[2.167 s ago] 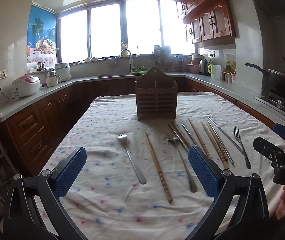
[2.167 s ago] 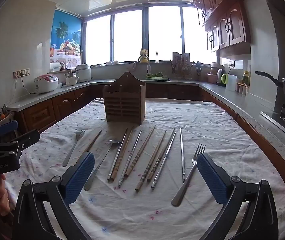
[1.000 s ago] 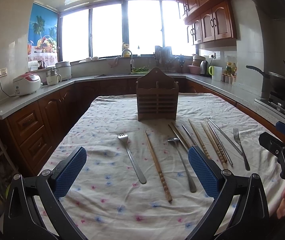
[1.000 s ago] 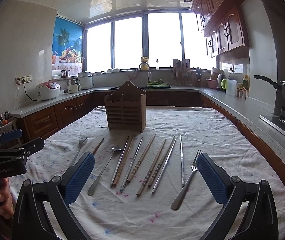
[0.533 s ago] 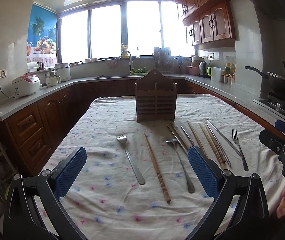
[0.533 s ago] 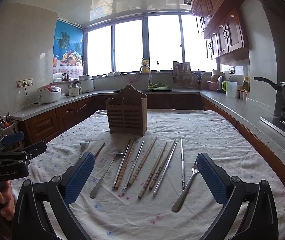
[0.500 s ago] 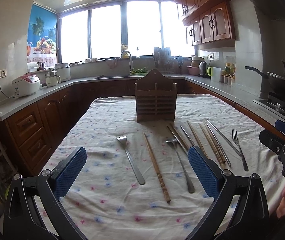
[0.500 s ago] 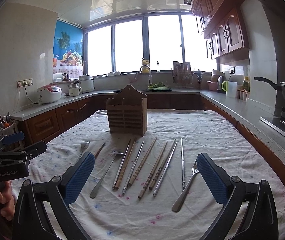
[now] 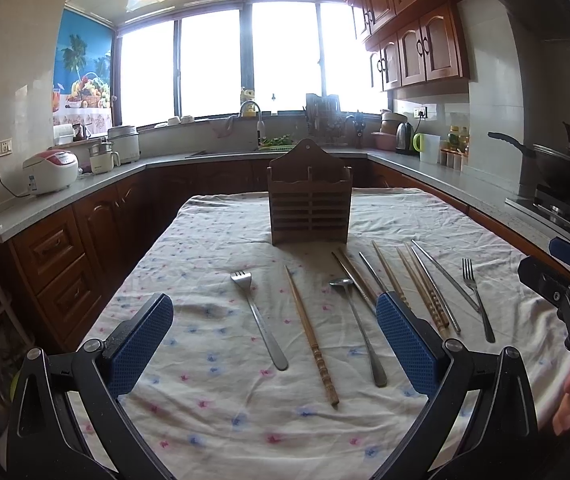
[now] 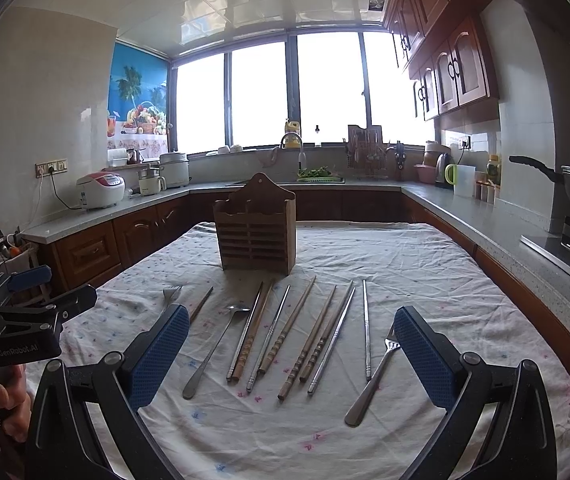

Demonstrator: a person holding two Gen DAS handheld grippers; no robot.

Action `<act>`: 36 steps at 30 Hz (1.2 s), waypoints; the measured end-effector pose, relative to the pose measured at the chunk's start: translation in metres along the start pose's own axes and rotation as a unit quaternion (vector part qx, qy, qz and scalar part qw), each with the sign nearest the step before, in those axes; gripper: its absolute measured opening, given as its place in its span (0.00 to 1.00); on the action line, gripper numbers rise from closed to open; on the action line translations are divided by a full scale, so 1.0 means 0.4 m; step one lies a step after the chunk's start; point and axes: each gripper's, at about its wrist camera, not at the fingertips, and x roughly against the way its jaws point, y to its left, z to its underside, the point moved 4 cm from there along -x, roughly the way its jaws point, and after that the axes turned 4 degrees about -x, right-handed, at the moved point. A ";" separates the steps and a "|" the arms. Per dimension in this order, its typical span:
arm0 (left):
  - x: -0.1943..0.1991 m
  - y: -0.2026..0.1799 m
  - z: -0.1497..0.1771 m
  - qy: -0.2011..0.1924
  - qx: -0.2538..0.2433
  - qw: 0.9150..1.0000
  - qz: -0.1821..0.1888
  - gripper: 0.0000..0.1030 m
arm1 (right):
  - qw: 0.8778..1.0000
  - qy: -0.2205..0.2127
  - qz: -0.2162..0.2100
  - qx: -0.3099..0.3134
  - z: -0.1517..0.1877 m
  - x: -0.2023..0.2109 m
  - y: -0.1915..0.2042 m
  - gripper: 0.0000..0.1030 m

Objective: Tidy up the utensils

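A slatted wooden utensil holder [image 9: 309, 204] [image 10: 257, 232] stands upright mid-table, with nothing in it that I can see. In front of it, flat on the cloth, lie a fork [image 9: 259, 320], a lone wooden chopstick [image 9: 311, 336], a spoon [image 9: 359, 328] [image 10: 215, 352], several wooden and metal chopsticks [image 9: 417, 284] [image 10: 305, 332] and a second fork [image 9: 477, 300] [image 10: 373, 380]. My left gripper [image 9: 273, 340] hovers open over the left fork and lone chopstick. My right gripper [image 10: 291, 352] hovers open over the chopstick row. Neither holds anything.
A flowered white cloth [image 9: 205, 240] covers the table. Dark wood cabinets and grey counters ring it, with a rice cooker [image 9: 49, 172] to the left and a wok on the stove [image 9: 565, 168] to the right. A hand [image 10: 1, 400] grips the left tool.
In the right wrist view the holder and utensils have slid slightly lower, as that gripper tilted up a little. The left view barely shifted. No utensil has moved.
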 end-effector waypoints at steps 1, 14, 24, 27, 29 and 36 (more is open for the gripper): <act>0.000 -0.001 -0.001 0.000 0.000 1.000 0.000 1.00 | 1.000 0.001 0.000 0.000 0.000 0.000 0.000 1.00; -0.060 0.009 -0.002 0.042 0.022 0.998 0.032 1.00 | 1.000 0.025 -0.006 -0.016 -0.014 -0.023 -0.012 1.00; -0.198 0.016 -0.040 0.112 0.049 0.990 0.070 1.00 | 0.995 0.084 0.000 -0.058 -0.030 -0.108 -0.085 1.00; -0.242 0.008 -0.054 0.125 0.047 0.988 0.075 0.97 | 0.993 0.093 -0.001 -0.069 -0.035 -0.135 -0.108 0.99; -0.269 0.004 -0.064 0.134 0.046 0.987 0.082 0.95 | 0.992 0.101 -0.001 -0.074 -0.041 -0.157 -0.120 0.94; -0.362 -0.017 -0.090 0.169 0.049 0.979 0.107 0.82 | 0.987 0.126 -0.003 -0.102 -0.070 -0.240 -0.164 0.73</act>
